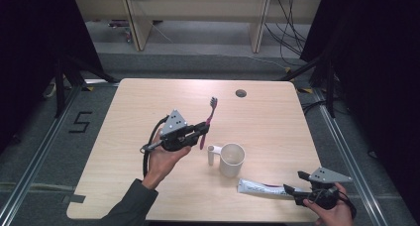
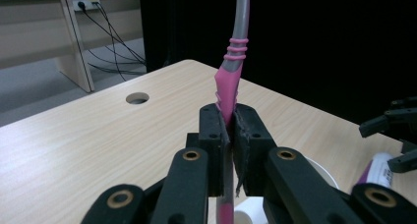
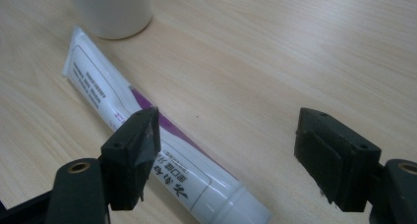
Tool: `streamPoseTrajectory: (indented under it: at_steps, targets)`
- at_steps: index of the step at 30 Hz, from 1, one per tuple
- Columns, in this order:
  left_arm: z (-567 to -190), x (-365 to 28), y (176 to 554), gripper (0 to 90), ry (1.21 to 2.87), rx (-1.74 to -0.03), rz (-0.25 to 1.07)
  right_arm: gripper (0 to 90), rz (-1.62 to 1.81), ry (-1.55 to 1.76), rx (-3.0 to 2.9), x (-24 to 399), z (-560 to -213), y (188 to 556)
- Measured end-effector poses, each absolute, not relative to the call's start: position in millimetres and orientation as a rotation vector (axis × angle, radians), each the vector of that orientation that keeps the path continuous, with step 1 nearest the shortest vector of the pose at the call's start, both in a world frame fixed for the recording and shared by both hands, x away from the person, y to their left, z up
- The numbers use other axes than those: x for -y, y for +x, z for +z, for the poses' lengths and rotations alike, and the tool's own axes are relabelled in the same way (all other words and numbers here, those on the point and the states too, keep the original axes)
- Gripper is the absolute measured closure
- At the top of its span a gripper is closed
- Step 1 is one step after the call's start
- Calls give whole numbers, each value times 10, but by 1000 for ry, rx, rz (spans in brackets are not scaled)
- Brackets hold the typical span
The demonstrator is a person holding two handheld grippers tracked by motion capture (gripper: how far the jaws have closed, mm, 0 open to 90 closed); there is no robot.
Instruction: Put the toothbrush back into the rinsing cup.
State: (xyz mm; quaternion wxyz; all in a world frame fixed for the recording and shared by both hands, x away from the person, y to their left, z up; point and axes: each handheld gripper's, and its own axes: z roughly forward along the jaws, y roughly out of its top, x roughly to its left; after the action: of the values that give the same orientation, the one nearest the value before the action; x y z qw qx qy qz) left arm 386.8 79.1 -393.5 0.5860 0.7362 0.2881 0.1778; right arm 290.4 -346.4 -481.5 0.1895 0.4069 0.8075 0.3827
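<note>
My left gripper (image 1: 200, 129) is shut on the handle of a pink and grey toothbrush (image 1: 208, 121), held above the table with the bristle head pointing away. In the left gripper view the pink handle (image 2: 227, 86) rises from between the closed jaws of my left gripper (image 2: 228, 122). A white cup (image 1: 232, 159) with a handle stands just right of that hand. A white and purple toothpaste tube (image 1: 260, 188) lies in front of the cup. My right gripper (image 1: 296, 182) is open at the tube's right end. The tube (image 3: 113, 103) runs under one pad of the right gripper (image 3: 226, 135), untouched.
The light wooden table (image 1: 148, 102) has a round cable hole (image 1: 241, 93) near its far edge. The cup's base (image 3: 110, 10) stands close to the tube's flat end. Beyond the table are grey floor, desk legs and cables, with dark curtains on both sides.
</note>
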Motion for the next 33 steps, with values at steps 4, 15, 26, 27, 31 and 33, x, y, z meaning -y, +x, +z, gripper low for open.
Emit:
streamPoseTrajectory:
  at_steps: [4, 15, 26, 27, 31, 33]
  targets:
    - [-3927, -730, 3891, 828, 1705, -661, 406, 263, 1078, 1148, -2278, 3465, -4814, 2905]
    - [-3958, -604, 3937, 827, 1710, -652, 393, 263, 1080, 1143, -2266, 3470, -4810, 2900]
    - [-4051, -547, 3968, 827, 1722, -652, 375, 263, 1080, 1143, -2271, 3469, -4810, 2898]
    - [-4063, -541, 3965, 827, 1726, -652, 373, 263, 1080, 1142, -2271, 3470, -4810, 2898]
    - [-4113, -528, 3964, 827, 1744, -650, 368, 263, 1091, 1174, -2269, 3458, -4812, 2886]
    - [-4139, -525, 3962, 827, 1750, -651, 367, 263, 1091, 1173, -2270, 3458, -4812, 2885]
